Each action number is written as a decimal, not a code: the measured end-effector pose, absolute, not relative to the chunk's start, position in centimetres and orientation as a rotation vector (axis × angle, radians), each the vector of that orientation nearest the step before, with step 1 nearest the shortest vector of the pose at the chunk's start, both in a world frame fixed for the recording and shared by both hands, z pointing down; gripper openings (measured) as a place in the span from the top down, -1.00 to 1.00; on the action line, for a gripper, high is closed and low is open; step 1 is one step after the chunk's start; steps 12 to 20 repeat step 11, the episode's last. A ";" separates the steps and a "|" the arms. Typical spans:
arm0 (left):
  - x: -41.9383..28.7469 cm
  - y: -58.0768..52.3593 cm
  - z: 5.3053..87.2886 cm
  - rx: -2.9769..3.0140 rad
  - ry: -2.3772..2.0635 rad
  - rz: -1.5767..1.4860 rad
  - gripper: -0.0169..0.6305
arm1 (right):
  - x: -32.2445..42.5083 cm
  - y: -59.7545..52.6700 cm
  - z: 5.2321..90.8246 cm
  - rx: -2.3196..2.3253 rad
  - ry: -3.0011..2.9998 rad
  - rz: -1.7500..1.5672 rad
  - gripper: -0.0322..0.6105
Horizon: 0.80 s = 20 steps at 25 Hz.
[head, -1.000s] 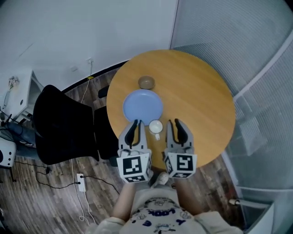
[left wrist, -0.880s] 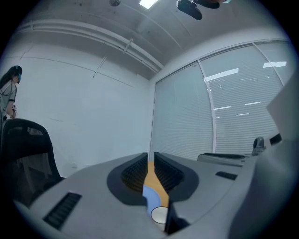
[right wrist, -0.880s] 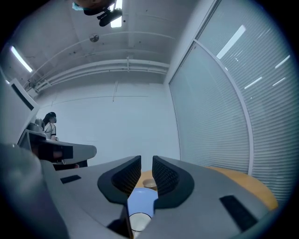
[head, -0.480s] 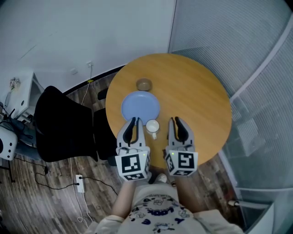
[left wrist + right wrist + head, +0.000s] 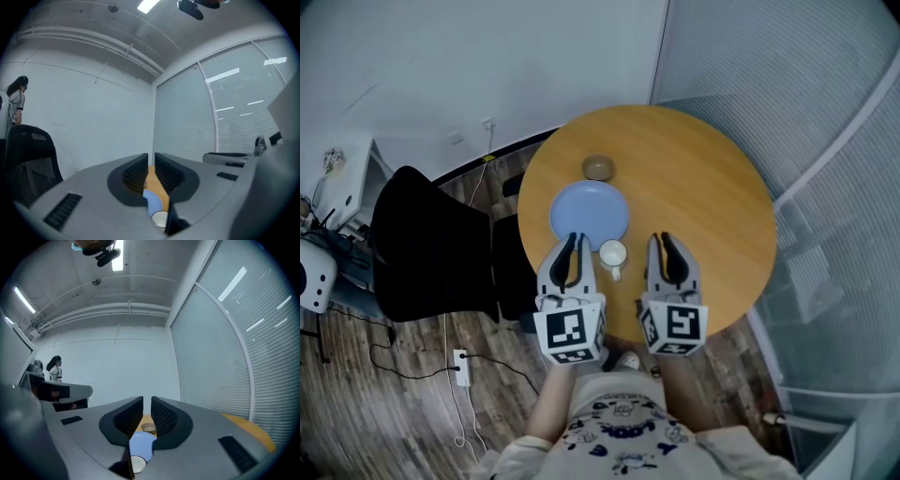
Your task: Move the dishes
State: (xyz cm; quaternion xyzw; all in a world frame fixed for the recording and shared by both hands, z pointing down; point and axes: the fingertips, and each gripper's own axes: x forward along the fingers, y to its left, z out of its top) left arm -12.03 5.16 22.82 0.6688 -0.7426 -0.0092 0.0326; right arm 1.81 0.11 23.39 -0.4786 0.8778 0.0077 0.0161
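a round wooden counter (image 5: 703, 187) carries three dishes. a blue plate (image 5: 590, 212) lies left of centre. a small brown bowl (image 5: 598, 168) stands just beyond the plate's far rim, and a white cup (image 5: 613, 253) stands just beside its near rim, with its handle towards the person. the left gripper (image 5: 575, 246) hangs over the plate's near edge with its jaws narrowly apart and nothing between them. the right gripper (image 5: 662, 246) hangs over bare wood just right of the cup. its jaws have just been closing to a narrow gap and they too hold nothing. a black chair (image 5: 431, 248) stands left of the counter.
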 end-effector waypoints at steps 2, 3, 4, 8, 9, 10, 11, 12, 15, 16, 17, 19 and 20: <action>-12.0 5.2 22.8 2.055 -2.289 -0.026 0.81 | 1.9 0.0 23.4 -1.487 2.732 0.021 0.73; -12.1 5.2 22.8 2.059 -2.293 -0.017 0.81 | 1.9 0.0 23.5 -1.491 2.731 0.015 0.74; -12.1 5.2 22.8 2.061 -2.295 -0.012 0.81 | 1.9 -0.1 23.5 -1.493 2.731 0.014 0.74; -12.1 5.2 22.8 2.065 -2.298 -0.011 0.81 | 1.9 -0.2 23.5 -1.494 2.729 0.014 0.73; -12.1 5.2 22.8 2.067 -2.298 -0.011 0.81 | 1.9 -0.2 23.5 -1.491 2.730 0.016 0.74; -12.1 5.2 22.8 2.068 -2.299 -0.011 0.81 | 1.8 -0.2 23.4 -1.487 2.731 0.022 0.74; -12.1 5.2 22.8 2.069 -2.299 -0.012 0.81 | 1.8 -0.2 23.3 -1.482 2.733 0.028 0.74; -12.1 5.2 22.8 2.069 -2.299 -0.012 0.81 | 1.8 -0.2 23.3 -1.482 2.733 0.028 0.74; -12.1 5.2 22.8 2.069 -2.299 -0.012 0.81 | 1.8 -0.2 23.3 -1.482 2.733 0.028 0.74; -12.1 5.2 22.8 2.069 -2.299 -0.012 0.81 | 1.8 -0.2 23.3 -1.482 2.733 0.028 0.74; -12.1 5.2 22.8 2.069 -2.299 -0.012 0.81 | 1.8 -0.2 23.3 -1.482 2.733 0.028 0.74; -12.1 5.2 22.8 2.069 -2.299 -0.012 0.81 | 1.8 -0.2 23.3 -1.482 2.733 0.028 0.74; -12.1 5.2 22.8 2.069 -2.299 -0.012 0.81 | 1.8 -0.2 23.3 -1.482 2.733 0.028 0.74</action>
